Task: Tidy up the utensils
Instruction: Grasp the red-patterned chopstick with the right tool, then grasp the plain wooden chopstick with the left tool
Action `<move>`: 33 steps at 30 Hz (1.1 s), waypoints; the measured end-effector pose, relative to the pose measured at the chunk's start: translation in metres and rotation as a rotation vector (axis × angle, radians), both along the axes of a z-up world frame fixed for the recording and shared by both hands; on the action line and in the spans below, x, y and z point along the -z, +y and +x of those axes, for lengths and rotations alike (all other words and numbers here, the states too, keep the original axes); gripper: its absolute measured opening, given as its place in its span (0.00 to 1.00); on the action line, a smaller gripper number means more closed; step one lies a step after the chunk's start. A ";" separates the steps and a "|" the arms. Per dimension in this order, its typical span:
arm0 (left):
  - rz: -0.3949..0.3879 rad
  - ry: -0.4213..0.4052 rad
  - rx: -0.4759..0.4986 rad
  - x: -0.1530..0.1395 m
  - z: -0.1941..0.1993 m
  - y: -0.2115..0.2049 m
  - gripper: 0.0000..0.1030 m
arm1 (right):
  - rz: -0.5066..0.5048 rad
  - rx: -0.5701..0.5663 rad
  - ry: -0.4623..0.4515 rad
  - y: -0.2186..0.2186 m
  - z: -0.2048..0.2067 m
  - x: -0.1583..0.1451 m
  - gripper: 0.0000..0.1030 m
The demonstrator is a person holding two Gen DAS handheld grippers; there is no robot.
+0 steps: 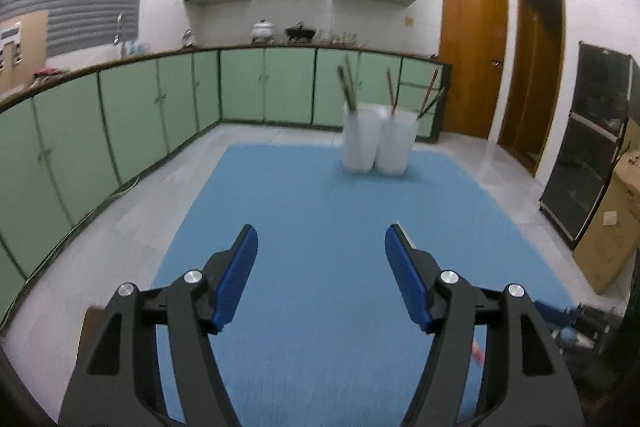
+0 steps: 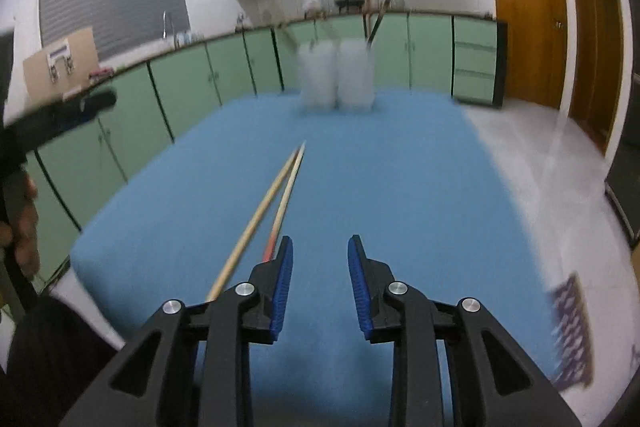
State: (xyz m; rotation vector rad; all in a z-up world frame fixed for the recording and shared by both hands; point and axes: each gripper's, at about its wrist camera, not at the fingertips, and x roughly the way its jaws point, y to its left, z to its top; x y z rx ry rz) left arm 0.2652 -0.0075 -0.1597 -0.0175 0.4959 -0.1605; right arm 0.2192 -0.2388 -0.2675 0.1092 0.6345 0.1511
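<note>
Two white translucent cups [image 1: 376,141] stand side by side at the far end of the blue mat [image 1: 320,211], each holding several brown chopsticks [image 1: 348,87]. In the right wrist view the cups [image 2: 338,77] look blurred. A pair of light wooden chopsticks [image 2: 276,195] lies on the mat [image 2: 400,167], just ahead and left of my right gripper [image 2: 320,247]. The right gripper is open and empty. My left gripper [image 1: 322,239] is open and empty above the bare mat, well short of the cups. It also shows at the left edge of the right wrist view [image 2: 80,107].
Green floor cabinets [image 1: 120,115] run along the left and back under a countertop. Wooden doors [image 1: 472,55] and a black rack [image 1: 592,139] stand at the right, with a cardboard box [image 1: 612,235] beside them. A dark patterned object [image 2: 572,331] lies at the mat's right edge.
</note>
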 end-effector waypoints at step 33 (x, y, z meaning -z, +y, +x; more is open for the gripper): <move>-0.049 0.102 0.057 0.057 -0.049 -0.058 0.63 | -0.010 0.179 0.015 -0.034 -0.002 0.025 0.15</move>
